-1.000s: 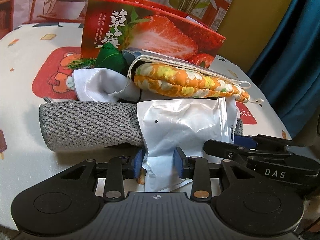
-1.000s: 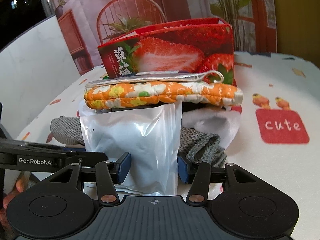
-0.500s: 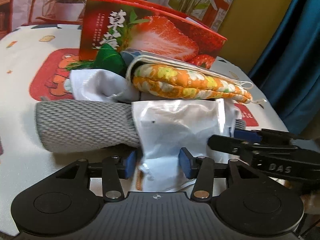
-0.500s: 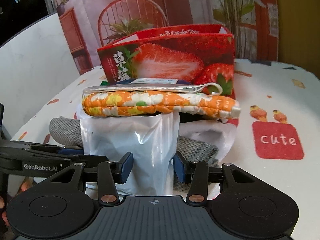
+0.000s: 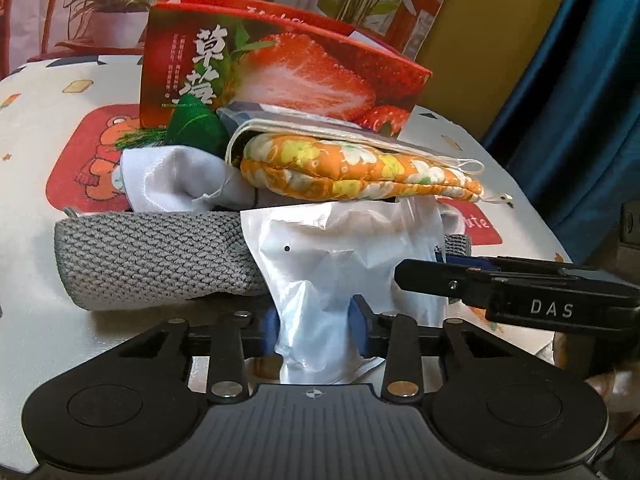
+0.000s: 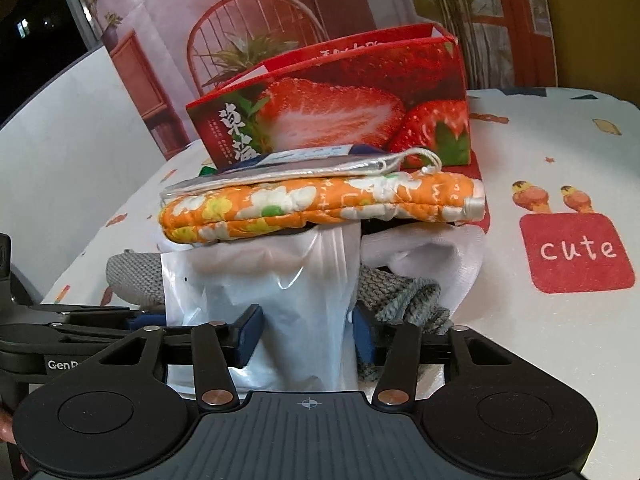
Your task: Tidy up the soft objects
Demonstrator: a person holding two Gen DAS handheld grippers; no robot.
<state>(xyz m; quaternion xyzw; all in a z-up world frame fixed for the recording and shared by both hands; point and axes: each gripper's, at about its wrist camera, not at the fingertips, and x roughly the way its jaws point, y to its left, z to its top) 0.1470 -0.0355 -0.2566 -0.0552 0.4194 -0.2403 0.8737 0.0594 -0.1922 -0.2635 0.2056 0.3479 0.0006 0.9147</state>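
Note:
A white plastic pouch (image 5: 340,264) lies at the front of a pile of soft things. My left gripper (image 5: 316,326) is shut on its near corner. My right gripper (image 6: 306,330) is shut on the same pouch (image 6: 280,292) from the other side. An orange flowered pot holder (image 5: 360,172) rests on the pouch's far end, with a flat silver drawstring bag (image 6: 288,170) on top. A grey knitted cloth (image 5: 152,256) and a white satin cloth (image 5: 172,180) lie under the pile. A green wrapped dumpling toy (image 5: 194,128) sits behind.
A red strawberry box (image 5: 280,68) stands open behind the pile; it also shows in the right wrist view (image 6: 340,100). The patterned tablecloth (image 6: 560,160) spreads to the right. A dark blue curtain (image 5: 580,80) hangs past the table's right edge.
Both grippers have closed tighter on the pouch, gathering it between the fingers. The pouch has pulled slightly toward me from under the pot holder.

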